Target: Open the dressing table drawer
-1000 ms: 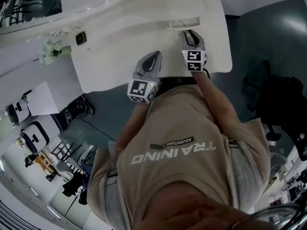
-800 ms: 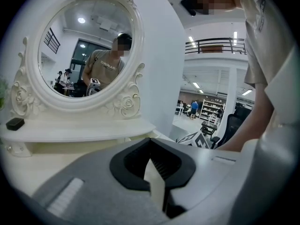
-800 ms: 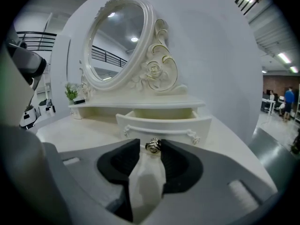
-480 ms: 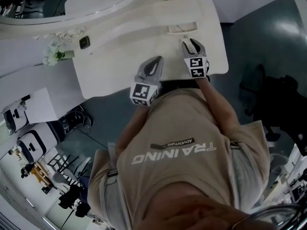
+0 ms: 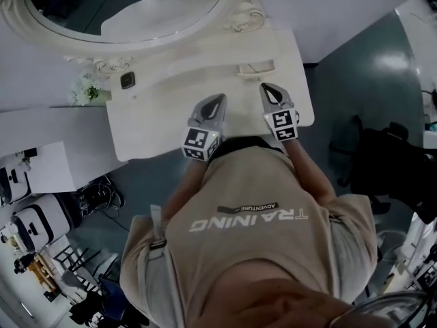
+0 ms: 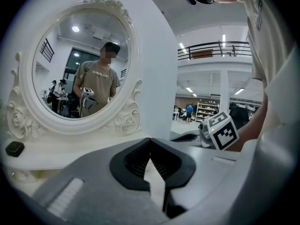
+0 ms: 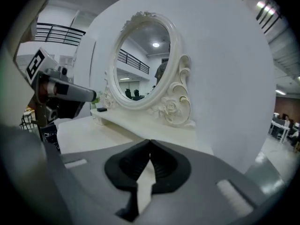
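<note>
Cream-white worktop (image 5: 153,125) under an oval mirror (image 5: 123,5) in a carved frame. Drawer (image 5: 257,67): small, set in the raised shelf (image 5: 177,67) along the back edge, toward the right end; looks pulled out a little. Left claw (image 5: 218,98) over the middle of the front edge, jaws together, nothing between them. Right claw (image 5: 264,87) near the front right corner, just in front of the drawer, jaws closed and empty. Small dark object (image 5: 127,80) and flower sprig (image 5: 87,91) at the shelf's left end.
</note>
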`<state>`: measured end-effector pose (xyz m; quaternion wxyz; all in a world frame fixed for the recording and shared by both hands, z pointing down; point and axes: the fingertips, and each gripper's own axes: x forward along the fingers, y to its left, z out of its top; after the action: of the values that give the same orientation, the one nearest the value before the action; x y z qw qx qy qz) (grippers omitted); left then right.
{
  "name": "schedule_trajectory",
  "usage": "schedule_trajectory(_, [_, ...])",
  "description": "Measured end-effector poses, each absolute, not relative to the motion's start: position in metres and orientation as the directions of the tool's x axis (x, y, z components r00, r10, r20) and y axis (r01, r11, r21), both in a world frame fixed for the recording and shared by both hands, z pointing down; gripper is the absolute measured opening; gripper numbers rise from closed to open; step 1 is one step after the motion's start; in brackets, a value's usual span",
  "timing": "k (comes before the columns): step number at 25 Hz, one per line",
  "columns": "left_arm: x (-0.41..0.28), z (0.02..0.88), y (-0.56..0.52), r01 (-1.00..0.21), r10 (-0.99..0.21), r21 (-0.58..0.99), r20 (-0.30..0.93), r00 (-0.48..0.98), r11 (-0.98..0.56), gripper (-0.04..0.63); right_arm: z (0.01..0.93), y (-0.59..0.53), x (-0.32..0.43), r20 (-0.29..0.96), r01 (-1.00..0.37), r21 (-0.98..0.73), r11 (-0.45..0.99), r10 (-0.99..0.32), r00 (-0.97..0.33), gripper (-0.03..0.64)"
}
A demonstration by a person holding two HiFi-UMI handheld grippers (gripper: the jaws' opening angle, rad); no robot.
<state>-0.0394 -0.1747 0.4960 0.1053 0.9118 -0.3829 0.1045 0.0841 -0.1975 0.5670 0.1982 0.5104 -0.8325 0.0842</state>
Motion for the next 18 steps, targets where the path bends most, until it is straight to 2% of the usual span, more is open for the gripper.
schedule_trajectory(8, [-0.057, 0.466, -0.203, -0.714, -0.69, 0.04, 0.223, 0.688, -0.699, 0.006, 0.492, -0.207, 0.063, 0.316, -0.854, 0.069, 0.516, -0.823, -0.472, 0.003])
schedule_trajectory(18, [-0.081, 0.404, -0.224, -0.742, -0.74, -0.044, 0.14, 0.658, -0.669, 0.006, 0.442, -0.215, 0.032, 0.221, -0.814, 0.085, 0.575, -0.807, -0.547, 0.003])
